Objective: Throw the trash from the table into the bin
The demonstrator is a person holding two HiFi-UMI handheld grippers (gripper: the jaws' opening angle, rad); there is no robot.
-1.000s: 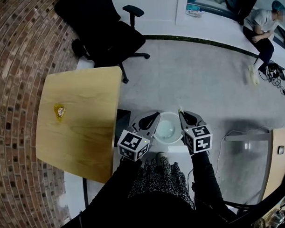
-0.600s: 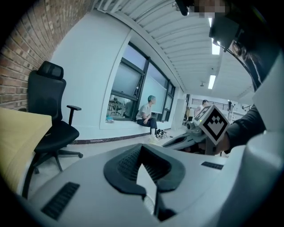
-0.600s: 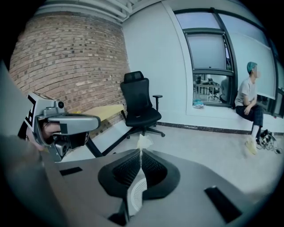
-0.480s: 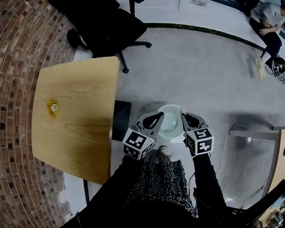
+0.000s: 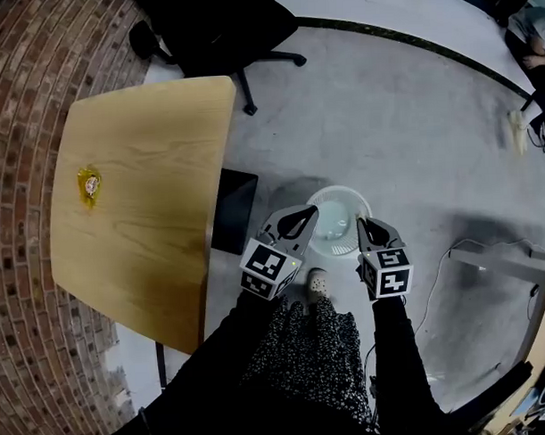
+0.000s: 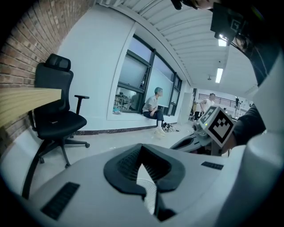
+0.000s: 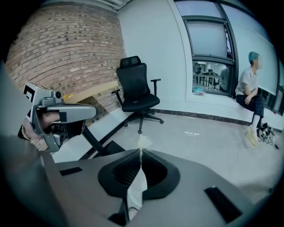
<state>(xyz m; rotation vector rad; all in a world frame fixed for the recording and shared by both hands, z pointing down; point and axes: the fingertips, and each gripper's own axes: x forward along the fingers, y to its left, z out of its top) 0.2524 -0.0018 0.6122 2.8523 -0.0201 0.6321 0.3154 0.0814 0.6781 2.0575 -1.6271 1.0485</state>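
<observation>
the wooden desk (image 5: 146, 172) stands by the brick wall (image 5: 19, 105), with the white bin (image 5: 338, 188) on the floor near it. over the bin's near rim, the left tool (image 5: 313, 211) is clenched and empty. the right tool (image 5: 359, 222) is clenched too. a yellow wrapper (image 5: 88, 184) lies on the desk, and a pale scrap (image 7: 143, 142) sits pinched in the right tool's tips.

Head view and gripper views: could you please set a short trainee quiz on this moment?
1. True or false: the table has no trash left on it.
2. What do the jaws of the right gripper hold? A: nothing. B: a pale scrap. C: a cup.
3. Fill in: the white ___ sits just beyond the right gripper's tips.

Key
1. False: a yellow wrapper lies on the table.
2. B: the jaws are shut on the scrap.
3. The bin.
</observation>
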